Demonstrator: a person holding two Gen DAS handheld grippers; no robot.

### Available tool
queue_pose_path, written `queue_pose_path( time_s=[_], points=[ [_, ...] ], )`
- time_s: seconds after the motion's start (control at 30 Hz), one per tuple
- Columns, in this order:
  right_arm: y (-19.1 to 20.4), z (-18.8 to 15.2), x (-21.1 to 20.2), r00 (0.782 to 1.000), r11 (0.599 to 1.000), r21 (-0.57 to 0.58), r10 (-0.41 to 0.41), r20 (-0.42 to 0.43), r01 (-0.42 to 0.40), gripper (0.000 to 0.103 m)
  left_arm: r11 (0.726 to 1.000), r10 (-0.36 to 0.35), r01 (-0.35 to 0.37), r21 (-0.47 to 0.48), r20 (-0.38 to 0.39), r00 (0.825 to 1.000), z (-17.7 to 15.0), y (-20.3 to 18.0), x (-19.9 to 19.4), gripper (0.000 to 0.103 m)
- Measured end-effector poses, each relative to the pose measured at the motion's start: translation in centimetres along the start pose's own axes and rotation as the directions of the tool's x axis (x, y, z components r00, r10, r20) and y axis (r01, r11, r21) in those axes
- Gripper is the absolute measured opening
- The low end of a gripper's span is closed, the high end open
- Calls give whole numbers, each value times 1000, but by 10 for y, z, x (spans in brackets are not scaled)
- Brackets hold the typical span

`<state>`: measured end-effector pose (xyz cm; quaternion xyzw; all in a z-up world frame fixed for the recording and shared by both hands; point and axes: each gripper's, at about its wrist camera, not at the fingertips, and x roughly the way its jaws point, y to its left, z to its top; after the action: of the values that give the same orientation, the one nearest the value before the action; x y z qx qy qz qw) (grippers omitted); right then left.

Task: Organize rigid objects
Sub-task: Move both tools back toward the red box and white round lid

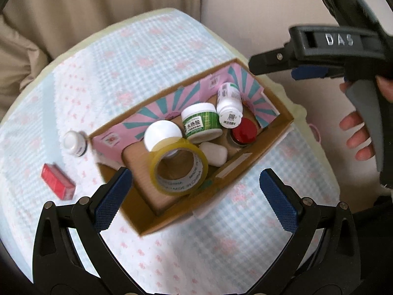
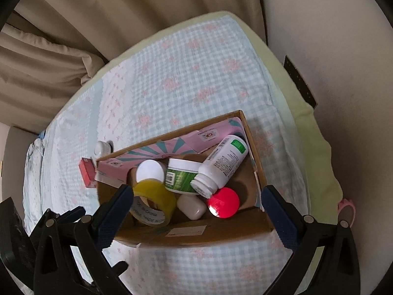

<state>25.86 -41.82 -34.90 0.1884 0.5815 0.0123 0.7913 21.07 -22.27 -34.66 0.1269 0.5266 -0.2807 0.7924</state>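
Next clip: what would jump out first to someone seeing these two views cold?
The open cardboard box on the checked cloth, crammed with a yellow tape roll, a green-labelled jar, a tipped white bottle and a bright red lid. Left of the box, on the cloth, stand a small white bottle and a red block. Both the left gripper and right gripper hang open above, holding nothing.

"DAS" on the right gripper point(image 1: 316, 68) — tape roll point(image 1: 179, 169) apparently reads "MADE IN CHINA".

Brown cardboard box point(image 1: 248, 172) with pink-and-teal sunburst lining sits on pale blue gingham cloth point(image 1: 152, 56) with pink flowers.
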Motion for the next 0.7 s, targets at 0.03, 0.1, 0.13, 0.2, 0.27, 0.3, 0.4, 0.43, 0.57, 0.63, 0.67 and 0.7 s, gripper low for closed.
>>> queue_pose_path(
  time_s=[0.03, 0.1, 0.13, 0.2, 0.27, 0.3, 0.4, 0.43, 0.57, 0.63, 0.67, 0.7],
  points=[
    [3, -2, -5, 1000, 1000, 2, 0, 9, 0, 103, 1000, 2, -2, -11, 9, 1000, -2, 3, -9, 103],
    [11, -7, -16, 1000, 1000, 0, -1, 16, 1, 103, 999, 14, -14, -39, 23, 1000, -9, 10, -28, 103],
    [16, -9, -23, 1000, 1000, -1, 0, 19, 0, 103, 998, 19, -17, -55, 30, 999, -12, 14, -38, 103],
    [27, -13, -34, 1000, 1000, -3, 4, 17, -4, 103, 994, 46, -43, -98, 31, 998, -17, 23, -56, 103],
    [40, -16, -45, 1000, 1000, -15, 2, 12, -2, 103, 986, 70, -67, -153, 16, 997, -23, 35, -71, 103],
    [50, -18, -53, 1000, 1000, -21, -3, 17, 3, 103, 981, 69, -65, -183, 15, 998, -26, 42, -78, 103],
    [75, -20, -66, 1000, 998, -60, -3, 9, 4, 103, 962, 76, -67, -266, 25, 997, -36, 66, -99, 103],
    [82, -20, -68, 1000, 997, -77, -8, 13, 9, 103, 955, 90, -78, -287, 27, 996, -39, 74, -105, 103],
    [118, -15, -72, 1000, 989, -150, -5, 21, 9, 103, 916, 157, -127, -380, 49, 986, -51, 114, -127, 103],
    [138, -9, -69, 999, 981, -193, -20, 29, 26, 103, 892, 177, -132, -433, 66, 982, -56, 137, -135, 103],
    [146, -7, -68, 999, 977, -211, -22, 34, 29, 103, 882, 186, -138, -450, 63, 981, -56, 146, -136, 103],
    [156, -4, -66, 999, 971, -237, -21, 40, 30, 103, 872, 197, -150, -466, 54, 979, -57, 156, -136, 103]
  ],
)
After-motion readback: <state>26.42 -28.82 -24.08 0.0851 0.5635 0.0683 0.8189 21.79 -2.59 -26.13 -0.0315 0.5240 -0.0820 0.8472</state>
